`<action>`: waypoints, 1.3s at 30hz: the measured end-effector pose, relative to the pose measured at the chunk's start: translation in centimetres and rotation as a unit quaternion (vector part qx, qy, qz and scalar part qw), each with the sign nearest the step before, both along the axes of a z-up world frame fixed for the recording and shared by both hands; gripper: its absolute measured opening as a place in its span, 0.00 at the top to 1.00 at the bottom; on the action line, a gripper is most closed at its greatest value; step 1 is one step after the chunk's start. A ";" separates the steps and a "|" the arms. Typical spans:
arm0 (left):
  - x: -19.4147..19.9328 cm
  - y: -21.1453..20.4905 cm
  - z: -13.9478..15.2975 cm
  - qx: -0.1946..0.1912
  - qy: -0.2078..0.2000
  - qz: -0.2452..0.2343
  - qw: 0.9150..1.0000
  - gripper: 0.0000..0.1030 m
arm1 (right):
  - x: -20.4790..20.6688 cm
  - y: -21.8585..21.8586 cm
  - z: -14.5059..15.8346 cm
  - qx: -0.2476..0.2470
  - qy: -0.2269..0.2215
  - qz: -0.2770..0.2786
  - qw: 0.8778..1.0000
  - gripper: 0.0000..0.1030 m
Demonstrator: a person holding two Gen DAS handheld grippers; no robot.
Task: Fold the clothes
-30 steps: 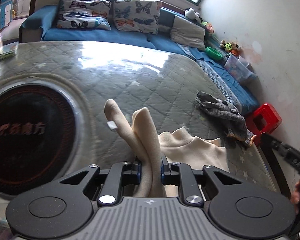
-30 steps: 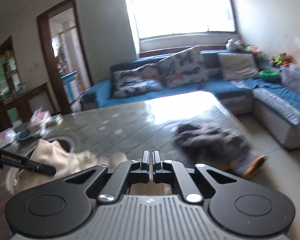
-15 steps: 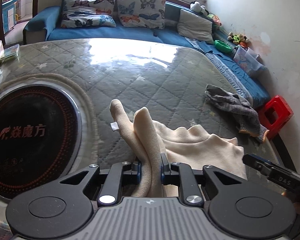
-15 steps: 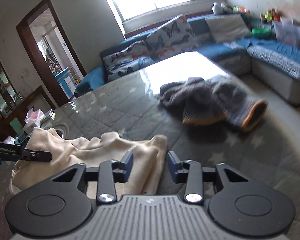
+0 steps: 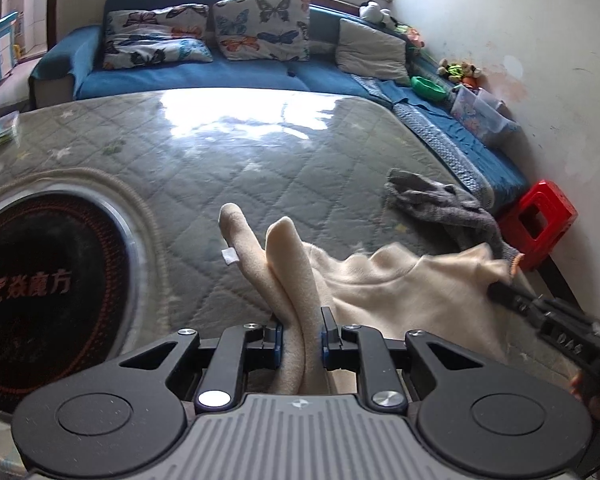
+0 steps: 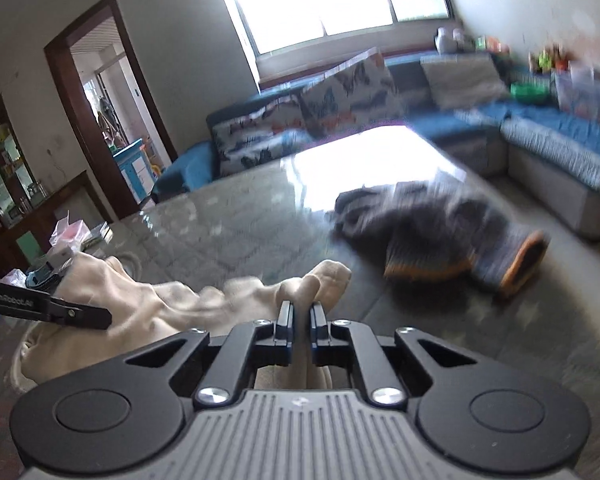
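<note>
The left gripper (image 5: 300,330) is clenched on a thick bunched fold of the cream garment (image 5: 404,292), the cloth squeezed between its two fingers (image 5: 274,338) and rising past them in two rounded lobes, one of which carries a small white tag (image 5: 229,257). From that pinch the garment spreads to the right across the quilted grey table cover (image 5: 236,168), lying loosely with ripples along its far edge. The right gripper (image 6: 300,320) is likewise closed on the same cream garment, its jaws nearly together with a wad of fabric pushed up just beyond the tips; in the left wrist view its black body (image 5: 548,316) comes in from the lower right and meets the far corner of the cloth. In the right wrist view the left gripper's black arm (image 6: 48,309) lies over the other end of the garment, which sags between the two grips. Just beyond the cream cloth, near the table's right edge, a grey knitted garment with orange cuff trim (image 6: 440,236) lies crumpled. A round black panel with red lettering (image 5: 40,284) is set into the table on the left. Behind the table runs a blue sofa (image 5: 204,76) with butterfly cushions (image 5: 260,26), and a red stool (image 5: 540,220) stands by the wall.
</note>
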State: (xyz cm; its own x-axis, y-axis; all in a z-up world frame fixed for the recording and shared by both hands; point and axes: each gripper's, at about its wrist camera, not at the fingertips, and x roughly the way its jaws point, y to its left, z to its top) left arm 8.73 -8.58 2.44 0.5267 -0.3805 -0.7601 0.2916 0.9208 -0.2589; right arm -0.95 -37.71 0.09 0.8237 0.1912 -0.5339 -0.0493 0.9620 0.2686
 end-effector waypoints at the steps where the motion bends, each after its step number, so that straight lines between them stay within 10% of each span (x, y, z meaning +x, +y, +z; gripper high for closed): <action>1: 0.1 -0.5 0.0 -0.001 0.000 -0.004 1.000 0.82 | -0.2 -0.2 0.8 -0.014 -0.009 -0.003 1.000 0.94; 23: 0.9 -7.2 -1.9 0.036 -0.002 -0.050 0.998 0.78 | -0.8 -5.5 0.9 -0.081 0.011 -0.083 0.993 0.93; 39: 0.4 -6.7 -3.6 0.097 -0.009 -0.032 0.995 0.36 | -0.7 -2.8 -1.4 -0.098 0.032 -0.040 0.994 0.45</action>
State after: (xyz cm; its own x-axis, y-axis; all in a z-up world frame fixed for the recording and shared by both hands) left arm 9.08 -15.33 -1.20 0.5204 -0.2606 -0.8132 0.3533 0.9327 -0.0728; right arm -1.70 -40.55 -1.27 0.7953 0.0146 -0.6060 0.0399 0.9963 0.0763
